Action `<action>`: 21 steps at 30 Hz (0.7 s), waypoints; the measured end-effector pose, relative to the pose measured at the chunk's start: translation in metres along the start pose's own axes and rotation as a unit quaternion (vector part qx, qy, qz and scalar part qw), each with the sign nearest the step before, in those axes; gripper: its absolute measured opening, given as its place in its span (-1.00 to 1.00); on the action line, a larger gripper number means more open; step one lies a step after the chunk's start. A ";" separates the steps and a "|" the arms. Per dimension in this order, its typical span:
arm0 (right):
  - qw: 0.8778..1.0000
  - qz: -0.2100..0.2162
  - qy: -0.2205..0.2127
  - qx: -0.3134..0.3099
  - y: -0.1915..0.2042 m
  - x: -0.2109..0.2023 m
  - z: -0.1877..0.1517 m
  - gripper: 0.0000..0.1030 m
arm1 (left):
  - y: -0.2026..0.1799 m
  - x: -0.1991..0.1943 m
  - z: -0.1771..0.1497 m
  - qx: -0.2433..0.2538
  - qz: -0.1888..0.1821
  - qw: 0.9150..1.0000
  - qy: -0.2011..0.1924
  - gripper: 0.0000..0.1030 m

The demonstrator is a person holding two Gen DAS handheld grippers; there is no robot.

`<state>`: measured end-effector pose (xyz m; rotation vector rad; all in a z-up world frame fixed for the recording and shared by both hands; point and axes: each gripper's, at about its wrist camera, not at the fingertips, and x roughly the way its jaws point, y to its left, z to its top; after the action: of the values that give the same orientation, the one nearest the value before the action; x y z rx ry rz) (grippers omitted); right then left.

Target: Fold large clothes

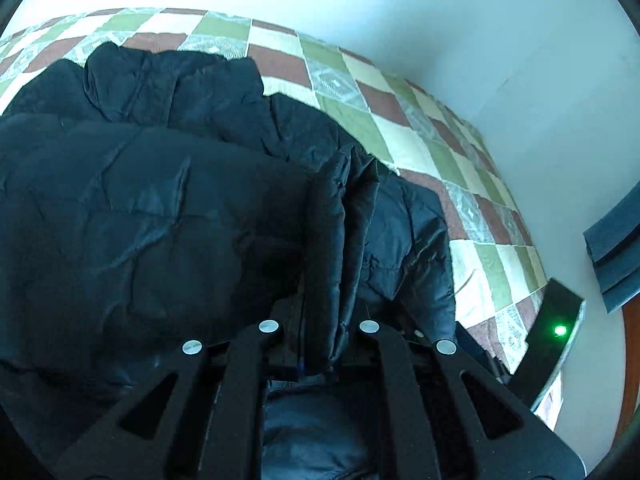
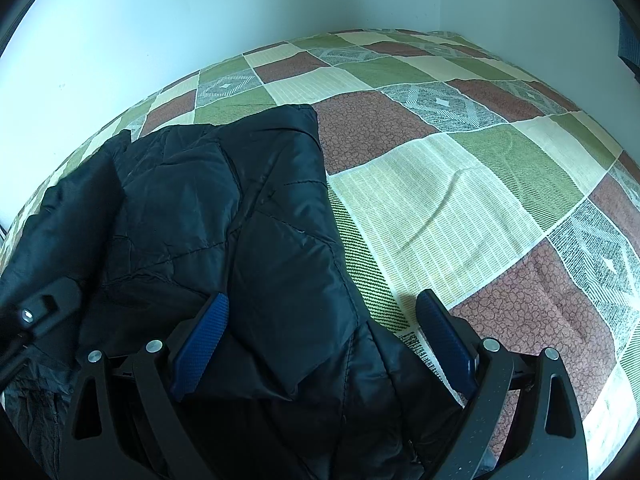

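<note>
While crumpled, jacket point(image 2: 240, 216) axis unclear

Quilted jacket point(image 2: 248, 216) — slick, faintly glossy; bedspread point(image 2: 460, 200) — matt woven cloth.

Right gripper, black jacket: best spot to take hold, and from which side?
Take the black jacket at its free right-hand edge, where it lies over the quilt. Come in from the quilt side, low, one jaw under and one over. The edge is thin and flat there; the padded middle looks too bulky for the right gripper.
</note>
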<state>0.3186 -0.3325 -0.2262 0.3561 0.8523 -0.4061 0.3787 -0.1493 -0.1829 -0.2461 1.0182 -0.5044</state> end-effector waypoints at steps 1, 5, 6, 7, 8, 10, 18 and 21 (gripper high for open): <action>1.000 0.000 0.000 0.000 0.000 0.000 0.000 0.81 | 0.001 0.002 -0.001 0.000 0.002 1.000 0.001 -0.84; 1.000 0.000 0.000 0.000 0.000 0.000 0.000 0.81 | -0.001 -0.004 -0.003 0.000 0.004 1.000 -0.002 -0.79; 1.000 0.000 0.000 0.000 0.000 0.000 0.000 0.81 | -0.001 -0.009 -0.004 -0.001 0.002 1.000 -0.003 -0.62; 1.000 0.001 0.000 0.000 0.000 0.000 0.000 0.81 | -0.002 -0.014 -0.004 -0.001 0.000 1.000 -0.004 -0.38; 1.000 0.000 0.000 0.000 0.000 0.000 0.000 0.81 | -0.002 -0.020 -0.004 -0.002 -0.001 1.000 -0.007 -0.25; 1.000 0.001 0.000 0.001 -0.001 0.000 0.000 0.81 | -0.001 -0.036 -0.006 -0.007 -0.008 1.000 -0.017 0.00; 1.000 0.012 0.002 0.011 -0.005 -0.013 0.006 0.80 | 0.051 -0.121 -0.015 -0.004 0.051 0.995 -0.081 0.15; 0.999 0.024 -0.025 0.011 -0.002 -0.041 0.007 0.80 | 0.093 -0.151 -0.017 -0.007 0.120 0.987 -0.109 0.15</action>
<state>0.2979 -0.3296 -0.1902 0.3835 0.7896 -0.3789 0.3266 0.0085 -0.1182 -0.1827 0.8250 -0.2464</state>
